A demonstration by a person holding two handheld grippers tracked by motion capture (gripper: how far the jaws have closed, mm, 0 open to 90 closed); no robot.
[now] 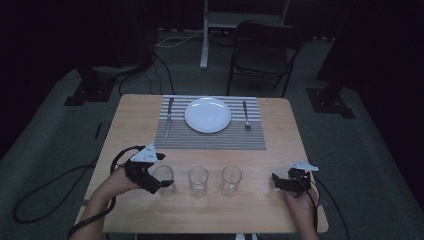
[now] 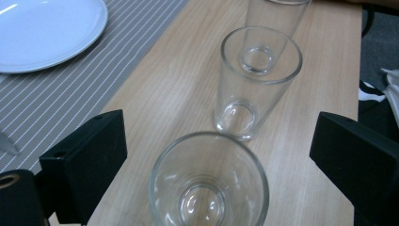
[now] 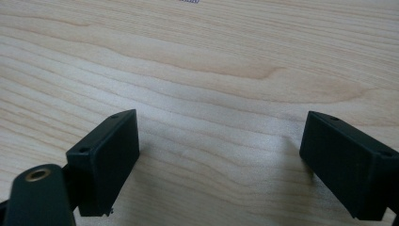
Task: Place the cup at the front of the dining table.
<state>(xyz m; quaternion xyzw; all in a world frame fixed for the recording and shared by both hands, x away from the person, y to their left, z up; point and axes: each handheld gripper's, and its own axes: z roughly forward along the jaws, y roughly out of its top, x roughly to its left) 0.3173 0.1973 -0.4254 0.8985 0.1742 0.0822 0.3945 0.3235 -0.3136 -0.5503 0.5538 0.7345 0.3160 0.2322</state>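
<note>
Left tongs (image 1: 161, 181) open round nearest glass (image 2: 209, 181), base cropped

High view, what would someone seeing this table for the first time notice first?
Three empty clear glasses stand in a row along the near side of the wooden table: the left glass, the middle glass and the right glass. The left tool has its jaws spread around the left glass without pressing on it. Farther back, a white plate sits on a striped placemat, between a knife and a fork.
</note>
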